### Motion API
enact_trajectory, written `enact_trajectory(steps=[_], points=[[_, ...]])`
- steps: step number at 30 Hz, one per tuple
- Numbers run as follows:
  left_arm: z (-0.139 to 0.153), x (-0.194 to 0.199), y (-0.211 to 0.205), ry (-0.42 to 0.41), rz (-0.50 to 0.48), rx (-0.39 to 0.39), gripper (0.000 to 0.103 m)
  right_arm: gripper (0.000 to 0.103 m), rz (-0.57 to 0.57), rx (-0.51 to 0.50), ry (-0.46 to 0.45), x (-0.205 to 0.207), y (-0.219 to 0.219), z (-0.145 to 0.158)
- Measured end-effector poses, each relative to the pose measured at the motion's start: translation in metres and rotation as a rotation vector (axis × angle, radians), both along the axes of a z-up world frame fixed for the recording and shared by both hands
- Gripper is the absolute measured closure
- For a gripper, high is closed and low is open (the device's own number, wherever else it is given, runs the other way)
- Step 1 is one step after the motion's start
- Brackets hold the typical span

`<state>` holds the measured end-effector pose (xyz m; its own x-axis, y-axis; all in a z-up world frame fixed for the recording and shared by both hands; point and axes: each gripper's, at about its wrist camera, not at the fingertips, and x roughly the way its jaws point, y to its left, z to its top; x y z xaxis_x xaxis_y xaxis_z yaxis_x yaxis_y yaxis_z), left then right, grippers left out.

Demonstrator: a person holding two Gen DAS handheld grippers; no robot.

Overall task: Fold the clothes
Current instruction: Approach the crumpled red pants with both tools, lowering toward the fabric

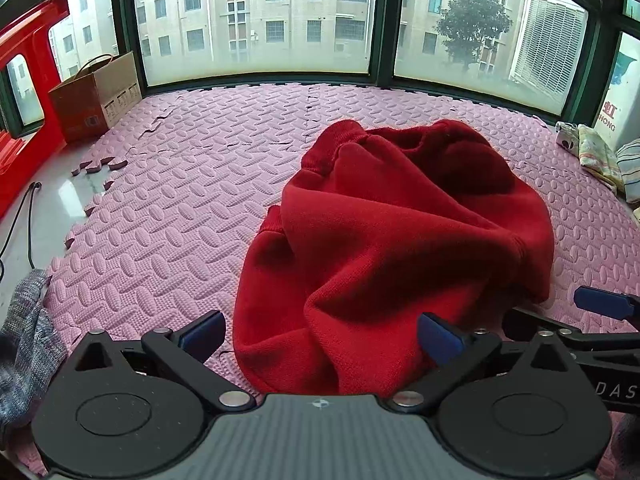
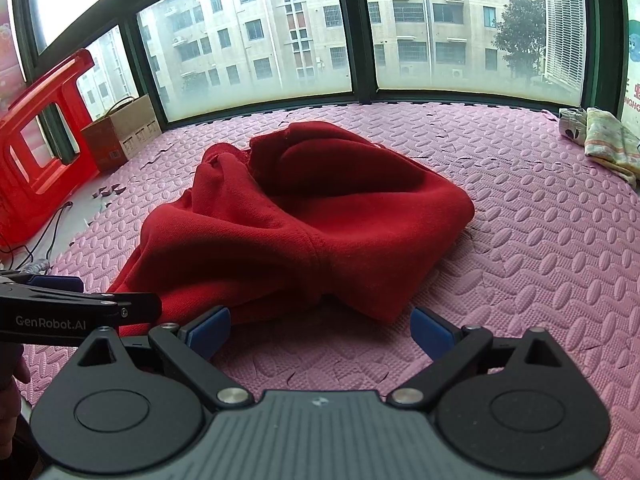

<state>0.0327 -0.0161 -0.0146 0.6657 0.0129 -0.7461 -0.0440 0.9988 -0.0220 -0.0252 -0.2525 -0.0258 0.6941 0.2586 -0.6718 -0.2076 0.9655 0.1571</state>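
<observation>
Both my grippers, left gripper (image 1: 320,334) and right gripper (image 2: 320,330), are hovering wide open and empty; red sweater (image 1: 400,240) at 12 o'clock is bunching, risking a multi-layer grab.

Pink foam mat (image 1: 192,184) of interlocking tiles covers most of the floor, embossed with oval ridges; a few loose puzzle-edge pieces (image 1: 100,166) lie off its left edge. Beyond that edge shows bare glossy floor (image 1: 60,200) with a black cable (image 1: 24,216) across it. A wide window (image 1: 256,20) with dark green frames runs along the far side, its lower glass grimy; pale daylight comes in. Outside stand a beige apartment block (image 2: 280,32) and a tree (image 1: 472,24). At far left sit a brown cardboard box (image 1: 96,96) with a handle and a red plastic stool (image 2: 44,132).
</observation>
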Motion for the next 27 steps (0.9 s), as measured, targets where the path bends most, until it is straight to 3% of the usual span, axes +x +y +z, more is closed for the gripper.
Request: enact_trajectory(steps=[14,27], points=[[-0.004,0.014,0.011,0.023,0.019,-0.008,0.000,0.007,-0.011,-0.013,0.022,0.015,-0.013,-0.008],[-0.003,0.024,0.021,0.017,-0.001,0.000,0.000,0.025,-0.040,0.003,0.046,0.041,-0.029,-0.010]])
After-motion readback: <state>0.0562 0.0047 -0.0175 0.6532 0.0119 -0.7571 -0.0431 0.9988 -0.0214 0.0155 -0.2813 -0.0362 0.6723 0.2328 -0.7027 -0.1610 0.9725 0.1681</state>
